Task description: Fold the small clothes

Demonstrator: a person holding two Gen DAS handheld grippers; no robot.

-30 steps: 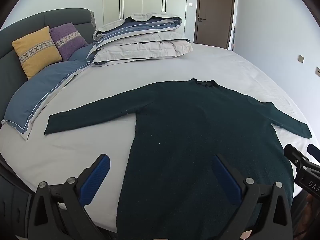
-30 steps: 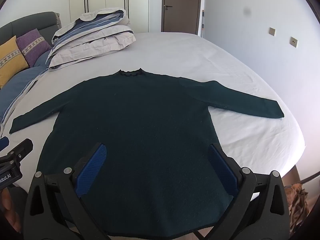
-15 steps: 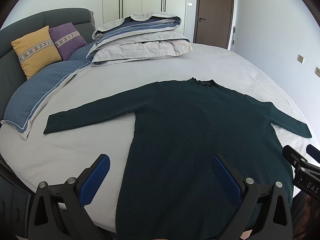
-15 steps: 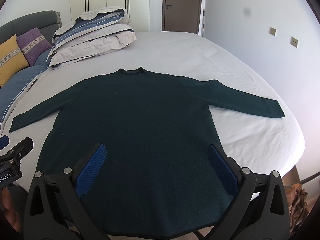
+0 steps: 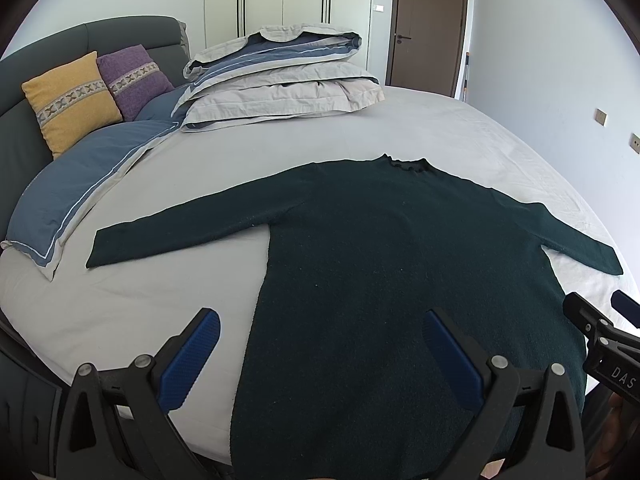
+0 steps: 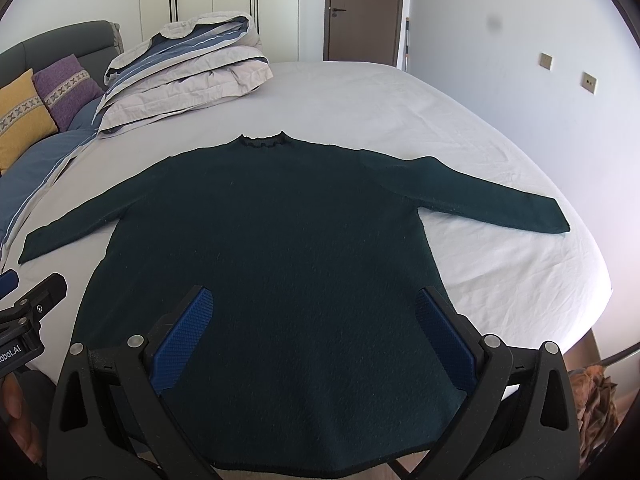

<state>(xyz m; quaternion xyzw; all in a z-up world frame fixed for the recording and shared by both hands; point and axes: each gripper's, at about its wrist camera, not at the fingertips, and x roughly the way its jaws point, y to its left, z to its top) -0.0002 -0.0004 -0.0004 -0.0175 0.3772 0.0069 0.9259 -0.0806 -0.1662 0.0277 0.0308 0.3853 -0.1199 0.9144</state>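
A dark green long-sleeved sweater [image 5: 380,248] lies flat on the white bed sheet [image 5: 168,304], neck away from me, both sleeves spread out to the sides. It also shows in the right wrist view [image 6: 280,240]. My left gripper [image 5: 320,332] is open and empty, above the sweater's lower left edge. My right gripper [image 6: 310,312] is open and empty, above the sweater's lower right part near the hem. Each gripper shows at the edge of the other's view.
A folded grey and blue duvet [image 5: 280,76] is stacked at the far side of the bed. A yellow cushion [image 5: 68,100] and a purple cushion [image 5: 134,76] lean on the headboard at the left. The bed's right edge [image 6: 600,280] drops to the floor.
Both views have shifted only slightly. The sweater lies as before and both grippers stay open.
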